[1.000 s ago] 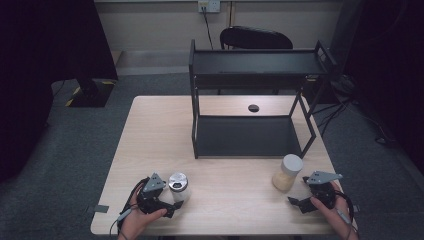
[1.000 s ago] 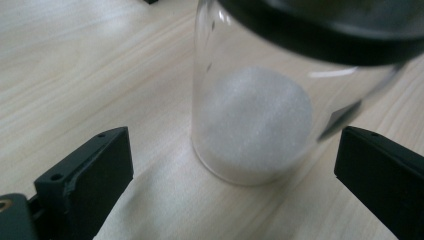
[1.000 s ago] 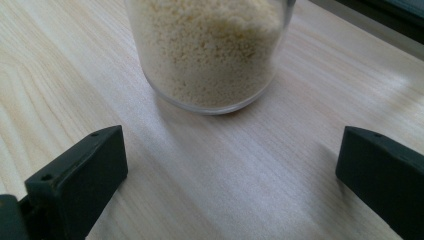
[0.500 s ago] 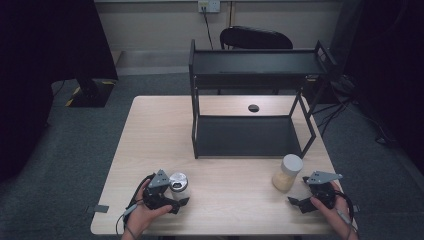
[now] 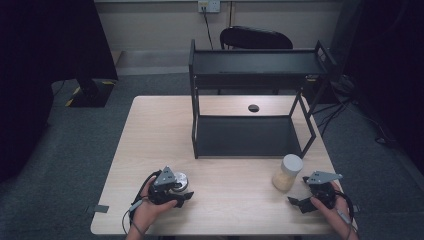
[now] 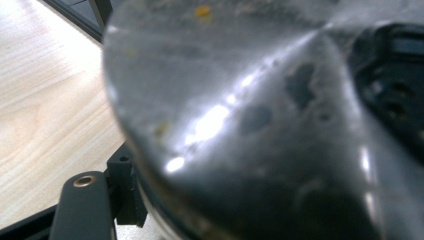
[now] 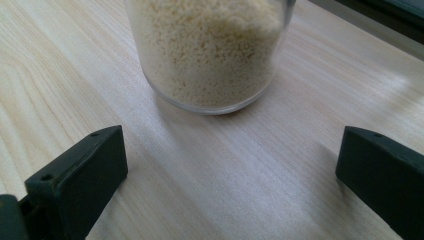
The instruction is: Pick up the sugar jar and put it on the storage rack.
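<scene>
The left gripper (image 5: 184, 194), jaws just closing, clamps a shiny metal tin (image 5: 178, 180) standing upright (dull, speckled sheen); at three o'clock, the right gripper (image 5: 298, 204) gapes empty.

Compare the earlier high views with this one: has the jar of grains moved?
No. The jar of grains stands at the same spot off the black rack's front right corner.
</scene>
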`<action>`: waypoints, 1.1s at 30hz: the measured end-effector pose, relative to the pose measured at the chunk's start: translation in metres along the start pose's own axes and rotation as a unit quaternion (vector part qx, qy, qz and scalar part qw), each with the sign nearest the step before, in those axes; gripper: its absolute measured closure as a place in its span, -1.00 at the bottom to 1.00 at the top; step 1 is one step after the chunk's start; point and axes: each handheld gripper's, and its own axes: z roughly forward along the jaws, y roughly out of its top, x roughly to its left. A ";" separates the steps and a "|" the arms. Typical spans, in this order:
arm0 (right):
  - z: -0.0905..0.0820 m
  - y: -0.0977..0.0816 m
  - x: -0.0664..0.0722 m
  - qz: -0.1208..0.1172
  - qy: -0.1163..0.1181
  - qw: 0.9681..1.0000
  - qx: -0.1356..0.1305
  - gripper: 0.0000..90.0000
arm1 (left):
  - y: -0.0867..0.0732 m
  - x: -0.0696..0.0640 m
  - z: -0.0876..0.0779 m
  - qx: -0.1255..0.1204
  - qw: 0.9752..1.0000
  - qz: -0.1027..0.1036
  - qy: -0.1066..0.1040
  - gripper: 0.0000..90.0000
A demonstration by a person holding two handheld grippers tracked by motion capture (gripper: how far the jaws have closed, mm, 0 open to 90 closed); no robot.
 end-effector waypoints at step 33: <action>0.000 0.000 0.000 0.000 0.000 1.000 0.000 -1.00 | 0.068 0.010 0.019 0.012 0.999 0.011 -0.041 -0.34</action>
